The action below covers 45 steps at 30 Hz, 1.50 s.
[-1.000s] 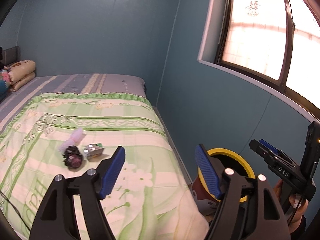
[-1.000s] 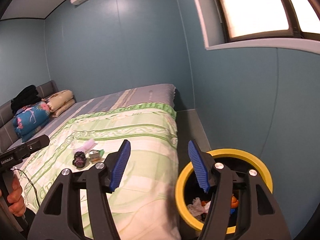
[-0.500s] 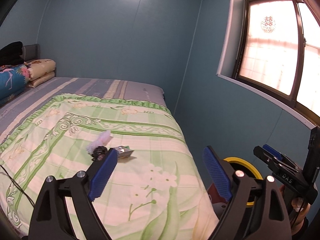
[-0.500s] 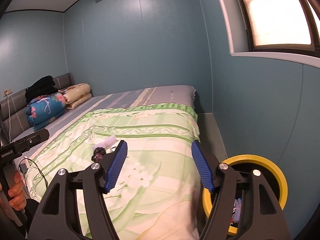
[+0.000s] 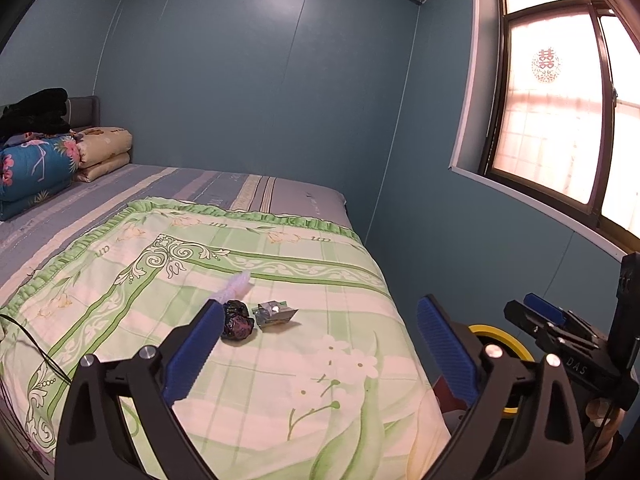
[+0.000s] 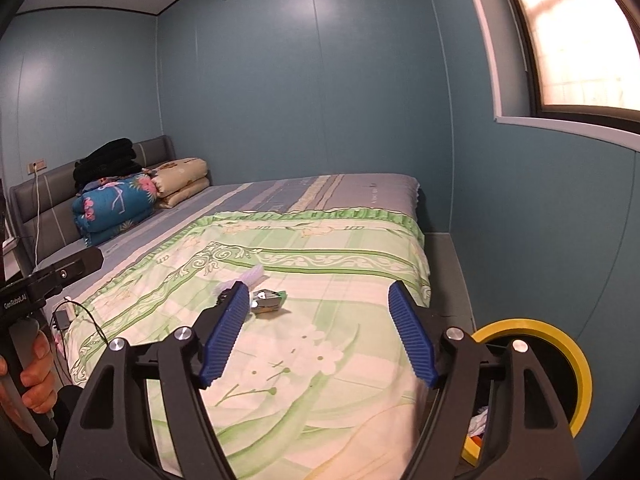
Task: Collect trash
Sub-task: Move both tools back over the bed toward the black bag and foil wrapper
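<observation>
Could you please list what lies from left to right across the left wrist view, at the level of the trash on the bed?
Black crumpled wrapper → silver and green foil wrapper → yellow-rimmed bin.

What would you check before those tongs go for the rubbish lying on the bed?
1. Left tongs empty: ok, jaws opening, nothing between them.
2. Right tongs empty: ok, also opening, nothing held.
3. Rubbish in sight: ok. A dark crumpled wad, a silvery wrapper and a white plastic piece lie close together on the green quilt.
4. Path to them clear: ok, only bare quilt lies in front.
5. Yellow-rimmed bin within sight: ok, beside the bed.
6. Room left in the bin: cannot tell, its inside is mostly hidden.
</observation>
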Each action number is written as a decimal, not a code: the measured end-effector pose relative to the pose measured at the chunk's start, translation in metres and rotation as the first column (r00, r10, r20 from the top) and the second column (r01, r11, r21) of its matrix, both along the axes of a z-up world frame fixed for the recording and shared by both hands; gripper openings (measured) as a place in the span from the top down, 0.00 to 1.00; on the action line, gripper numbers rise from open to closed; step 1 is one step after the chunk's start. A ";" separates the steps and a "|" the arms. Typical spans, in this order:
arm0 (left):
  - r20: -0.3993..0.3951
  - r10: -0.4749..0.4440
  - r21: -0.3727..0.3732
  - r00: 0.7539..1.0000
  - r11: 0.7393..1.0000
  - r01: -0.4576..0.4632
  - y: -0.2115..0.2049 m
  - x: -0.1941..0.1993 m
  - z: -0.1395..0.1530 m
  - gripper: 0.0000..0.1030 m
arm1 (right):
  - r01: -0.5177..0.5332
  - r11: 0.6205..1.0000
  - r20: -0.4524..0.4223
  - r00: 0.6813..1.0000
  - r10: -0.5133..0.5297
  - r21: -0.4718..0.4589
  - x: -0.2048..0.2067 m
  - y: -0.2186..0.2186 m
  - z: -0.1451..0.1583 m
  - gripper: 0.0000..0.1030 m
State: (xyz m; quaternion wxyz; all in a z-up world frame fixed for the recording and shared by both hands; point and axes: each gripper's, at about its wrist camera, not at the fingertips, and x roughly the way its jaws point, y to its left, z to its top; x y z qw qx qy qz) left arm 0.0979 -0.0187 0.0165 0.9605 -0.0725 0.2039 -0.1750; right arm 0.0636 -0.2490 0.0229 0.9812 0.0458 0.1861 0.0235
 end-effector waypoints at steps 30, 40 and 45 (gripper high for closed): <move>-0.060 0.108 0.002 0.992 0.994 -0.108 0.045 0.030 -0.035 0.08 | -0.144 0.989 -0.094 0.986 0.139 -0.040 0.048 0.054 -0.041 0.26; -0.141 0.153 0.052 0.978 0.988 -0.147 0.057 0.074 -0.073 0.08 | -0.180 0.982 -0.154 0.973 0.169 -0.058 0.089 0.067 -0.067 0.26; -0.177 0.144 0.070 0.974 0.989 -0.133 0.061 0.097 -0.092 0.08 | -0.191 0.980 -0.194 0.965 0.177 -0.055 0.117 0.071 -0.082 0.27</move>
